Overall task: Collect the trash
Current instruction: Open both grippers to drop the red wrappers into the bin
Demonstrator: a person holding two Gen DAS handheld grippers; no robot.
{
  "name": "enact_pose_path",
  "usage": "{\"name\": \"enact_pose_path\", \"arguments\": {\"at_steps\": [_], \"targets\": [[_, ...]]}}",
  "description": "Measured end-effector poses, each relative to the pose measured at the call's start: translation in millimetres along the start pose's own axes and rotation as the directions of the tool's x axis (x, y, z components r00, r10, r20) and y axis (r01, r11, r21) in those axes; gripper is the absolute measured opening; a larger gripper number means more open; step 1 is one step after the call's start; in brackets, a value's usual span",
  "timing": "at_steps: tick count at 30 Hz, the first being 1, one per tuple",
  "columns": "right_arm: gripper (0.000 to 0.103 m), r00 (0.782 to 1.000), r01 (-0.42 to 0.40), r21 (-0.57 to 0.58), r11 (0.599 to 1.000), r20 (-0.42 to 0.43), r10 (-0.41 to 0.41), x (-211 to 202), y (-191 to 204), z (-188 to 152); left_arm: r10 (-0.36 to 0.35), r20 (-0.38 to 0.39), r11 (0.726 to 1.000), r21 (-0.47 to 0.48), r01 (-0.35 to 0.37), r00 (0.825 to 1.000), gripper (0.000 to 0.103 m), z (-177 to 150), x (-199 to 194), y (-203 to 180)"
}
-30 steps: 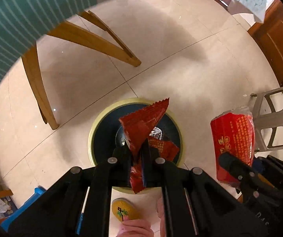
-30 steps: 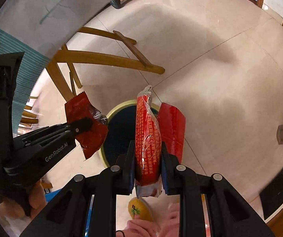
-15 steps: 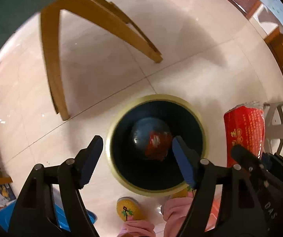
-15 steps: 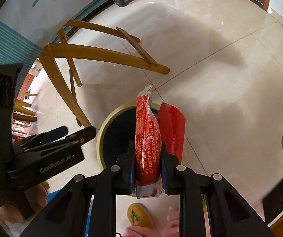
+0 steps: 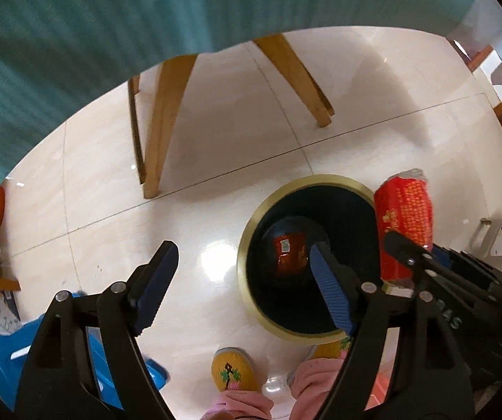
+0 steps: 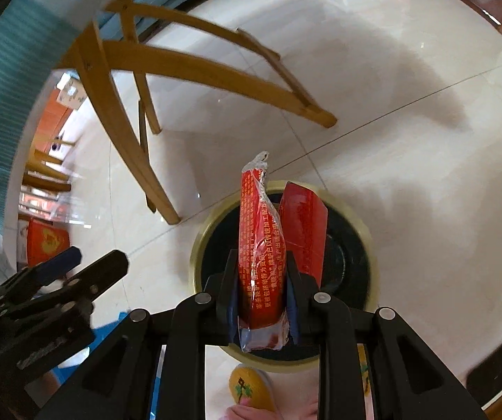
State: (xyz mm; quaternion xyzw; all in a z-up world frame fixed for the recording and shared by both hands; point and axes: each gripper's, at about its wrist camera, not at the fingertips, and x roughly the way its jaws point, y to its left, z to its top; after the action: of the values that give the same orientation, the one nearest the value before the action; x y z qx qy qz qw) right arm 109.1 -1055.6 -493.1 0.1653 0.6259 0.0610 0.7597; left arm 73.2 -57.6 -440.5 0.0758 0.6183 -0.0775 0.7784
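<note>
Right gripper [image 6: 261,294] clamping upright red wrapper [image 6: 258,241] directly above bin [image 6: 198,245]; left gripper [image 5: 240,283] empty, jaws opening beside bin.

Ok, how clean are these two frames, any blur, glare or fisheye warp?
Left wrist view: mostly sharp, a bright glare patch on the floor tiles beside the trash bin; teal tablecloth smeared. Right wrist view: wooden chair legs streaked by motion blur and bowed by the fisheye; held red snack wrapper crisp.
</note>
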Motion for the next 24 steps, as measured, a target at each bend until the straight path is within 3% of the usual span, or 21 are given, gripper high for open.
{"name": "enact_pose_path", "arguments": {"at_steps": [3, 6, 8, 10, 13, 17, 20, 24], "targets": [[0.025, 0.999, 0.011, -0.013, 1.0, -0.031, -0.011, 13, 7, 5, 0.009, -0.005, 1.0, -0.024, -0.009, 1.0, 0.075, -2, -4, 4], [0.041, 0.998, 0.006, -0.01, 1.0, -0.055, -0.007, 22, 9, 7, 0.014, -0.004, 0.999, -0.03, -0.014, 1.0, 0.075, -1, -7, 7], [0.043, 0.998, 0.006, -0.012, 1.0, -0.055, -0.006, 23, 9, 8, 0.017, 0.002, 0.999, -0.032, -0.016, 1.0, 0.075, -1, -9, 7], [0.06, 0.999, 0.012, -0.014, 1.0, -0.052, -0.013, 22, 10, 7, 0.016, 0.006, 0.999, -0.034, -0.016, 1.0, 0.075, -1, -10, 7], [0.073, 0.999, 0.018, -0.012, 1.0, -0.05, -0.019, 19, 9, 6, 0.02, 0.012, 0.999, -0.044, -0.02, 1.0, 0.075, -2, -13, 7], [0.074, 0.999, 0.023, -0.007, 1.0, -0.034, -0.024, 8, 7, 5, 0.02, 0.018, 0.998, -0.058, -0.019, 1.0, 0.076, -2, -20, 8], [0.088, 1.0, 0.02, -0.005, 1.0, -0.014, -0.02, 0, 7, 6, 0.02, 0.027, 0.998, -0.063, -0.018, 0.999, 0.076, -3, -27, 7], [0.088, 1.0, 0.024, 0.001, 1.0, -0.001, -0.024, -18, 6, 5, 0.015, 0.03, 0.997, -0.071, -0.012, 0.999, 0.076, -3, -39, 7]]}}
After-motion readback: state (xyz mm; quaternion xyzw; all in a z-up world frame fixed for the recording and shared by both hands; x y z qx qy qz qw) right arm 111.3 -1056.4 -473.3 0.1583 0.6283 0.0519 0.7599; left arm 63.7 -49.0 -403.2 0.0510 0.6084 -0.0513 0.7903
